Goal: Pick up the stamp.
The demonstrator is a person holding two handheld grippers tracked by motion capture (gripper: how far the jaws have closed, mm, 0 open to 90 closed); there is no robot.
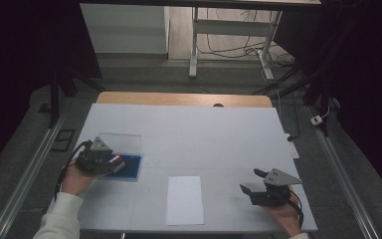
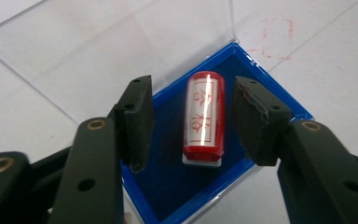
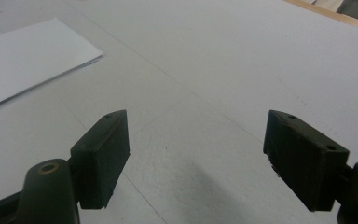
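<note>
There is one red stamp (image 2: pixel 204 119), one blue-lined case (image 2: pixel 177 186) with one clear lid (image 2: pixel 98 51) swung open behind it, one white sheet of paper (image 1: pixel 184 199), and two grippers, one in each hand. The stamp, a red cylinder with a clear window showing red characters, lies on its side on the dark blue lining of the case, which sits near the left edge of the white bench (image 1: pixel 204 134). The left gripper (image 2: pixel 193 123) is lowered over the case, and its fingers (image 2: pixel 137 119) stand on either side of the stamp, about half open; a strip of blue lining shows between each pad and the stamp, so the fingers are beside it and not pressing on it, and nothing is gripped. In the high view the left gripper (image 1: pixel 110 163) covers the near part of the blue case (image 1: pixel 129 167), with the clear lid (image 1: pixel 122 142) lying flat on the bench just beyond. The right gripper (image 1: pixel 253 180) hovers near the right front of the bench, well apart from the case; in its own view its fingers (image 3: pixel 103 156) are spread wide and empty above bare bench surface (image 3: pixel 242 70). The paper lies flat between the two grippers, close to the front edge, and a corner of the paper (image 3: pixel 23 56) shows beyond the right gripper's fingers. Faint red stamp marks (image 2: pixel 275 39) stain the bench beside the case.
</note>
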